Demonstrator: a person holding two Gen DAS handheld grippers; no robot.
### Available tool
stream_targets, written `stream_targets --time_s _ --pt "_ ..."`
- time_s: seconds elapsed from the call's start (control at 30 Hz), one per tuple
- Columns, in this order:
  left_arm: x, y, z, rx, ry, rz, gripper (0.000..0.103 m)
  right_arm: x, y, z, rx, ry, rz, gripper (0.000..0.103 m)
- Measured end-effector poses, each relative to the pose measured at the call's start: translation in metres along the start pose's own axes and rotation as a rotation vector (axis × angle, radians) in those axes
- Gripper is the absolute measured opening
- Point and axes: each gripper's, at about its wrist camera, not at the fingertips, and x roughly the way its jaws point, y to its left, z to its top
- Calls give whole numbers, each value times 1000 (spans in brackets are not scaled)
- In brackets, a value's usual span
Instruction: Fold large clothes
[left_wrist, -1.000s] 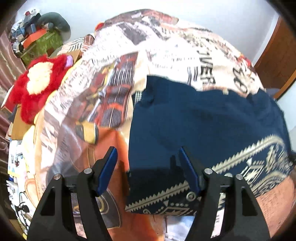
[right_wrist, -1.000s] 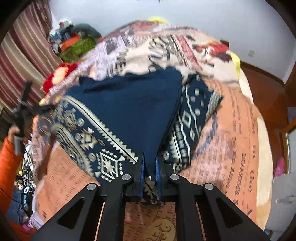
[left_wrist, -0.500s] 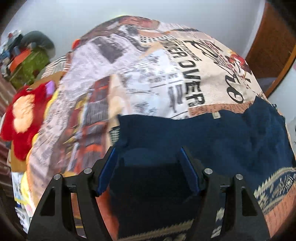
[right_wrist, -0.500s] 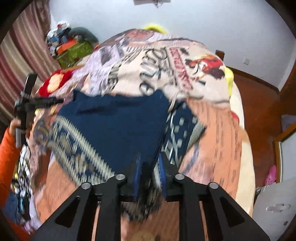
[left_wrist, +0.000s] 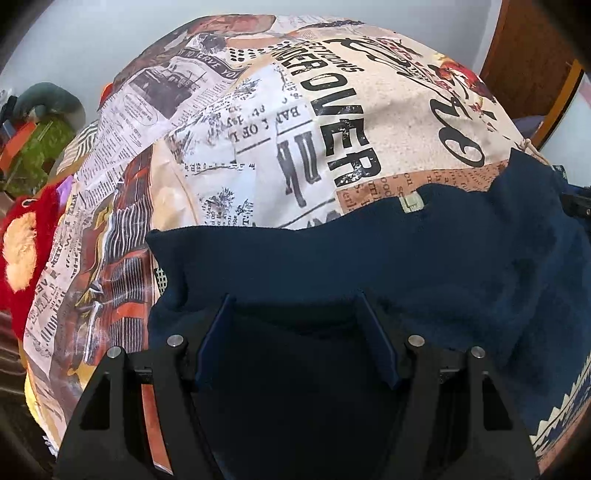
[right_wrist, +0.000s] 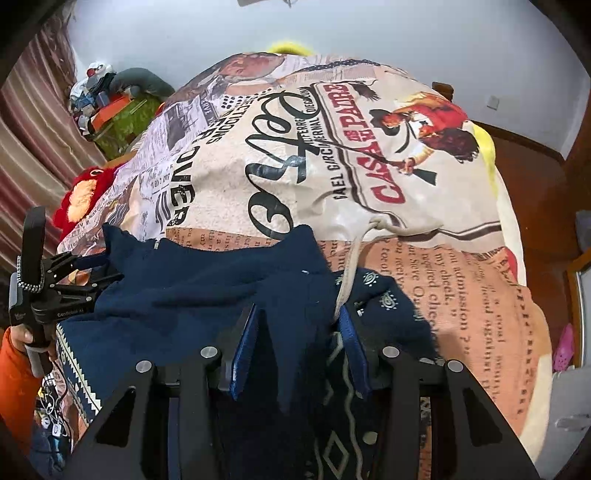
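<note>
Navy garment lies on bed, folded edge running left-right ahead of me. Left gripper wide open over left corner; right gripper spread, straddling right corner.

Both wrist cameras sit low and close over the folded navy-blue patterned garment, facing along the newspaper-print bedspread toward the pale wall; both share garment and bedspread.
</note>
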Motion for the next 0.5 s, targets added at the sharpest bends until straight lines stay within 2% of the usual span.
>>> stream_targets --time_s 0.07,0.13,0.17,0.23,0.33,0.5 --pt "1 2 0 -11 6 -6 68 -1 1 -3 -4 1 9 41" --pt "1 2 1 -14 7 -3 69 -4 4 -7 -22 13 20 29" --pt "1 2 1 -14 7 2 69 -7 7 -10 -35 10 15 26" --pt "-1 1 3 -11 5 14 69 -14 14 -15 -86 -12 -24 11" --pt "-12 3 8 -10 -19 44 69 -32 17 -19 -110 -77 -62 9" --pt "-35 18 20 -47 -81 65 69 -67 3 -15 -77 -173 -93 4"
